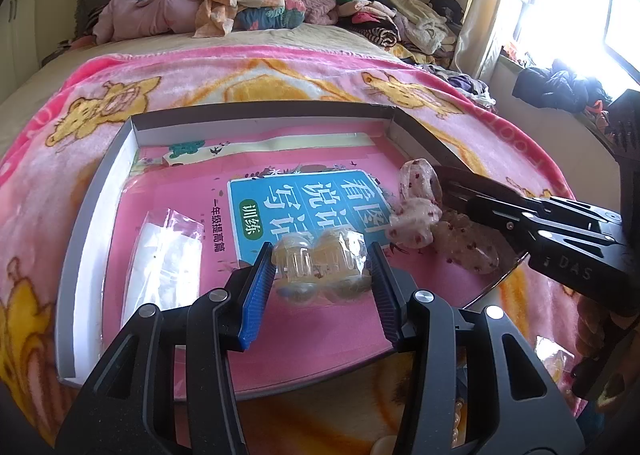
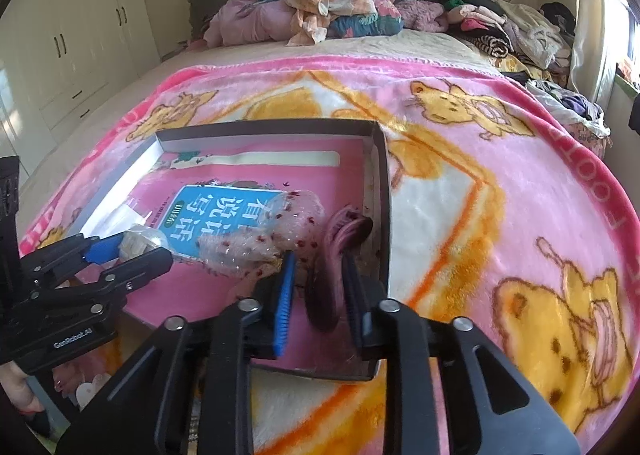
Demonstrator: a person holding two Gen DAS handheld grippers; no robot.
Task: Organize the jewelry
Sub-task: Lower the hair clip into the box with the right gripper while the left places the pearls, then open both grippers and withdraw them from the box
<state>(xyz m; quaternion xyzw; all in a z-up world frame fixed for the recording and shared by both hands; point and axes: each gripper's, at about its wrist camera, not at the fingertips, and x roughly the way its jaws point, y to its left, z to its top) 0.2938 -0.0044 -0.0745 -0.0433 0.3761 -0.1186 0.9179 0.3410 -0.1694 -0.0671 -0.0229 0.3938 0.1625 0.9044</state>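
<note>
A shallow grey-rimmed box [image 1: 96, 215] lies on the bed with a pink and blue book [image 1: 304, 195] flat inside it. My left gripper [image 1: 320, 267] is shut on a clear packet of yellowish hair clips [image 1: 320, 259], held just above the book. At the box's right side, my right gripper [image 2: 320, 279] stands open. A dark purple hair piece [image 2: 332, 251] sits between its fingers, with a gap to the blue pad [image 2: 286, 295]. A clear packet of flowered scrunchies [image 2: 280, 231] lies just ahead of it. In the left wrist view the right gripper [image 1: 446, 185] reaches in beside that packet [image 1: 416, 215].
A flat clear bag [image 1: 168, 255] lies at the box's left side. The box [image 2: 384, 195] rests on a pink bear-print blanket [image 2: 500, 195]. Piled clothes and bedding [image 2: 328, 3] fill the head of the bed. Small packets [image 1: 556, 359] lie on the blanket near me.
</note>
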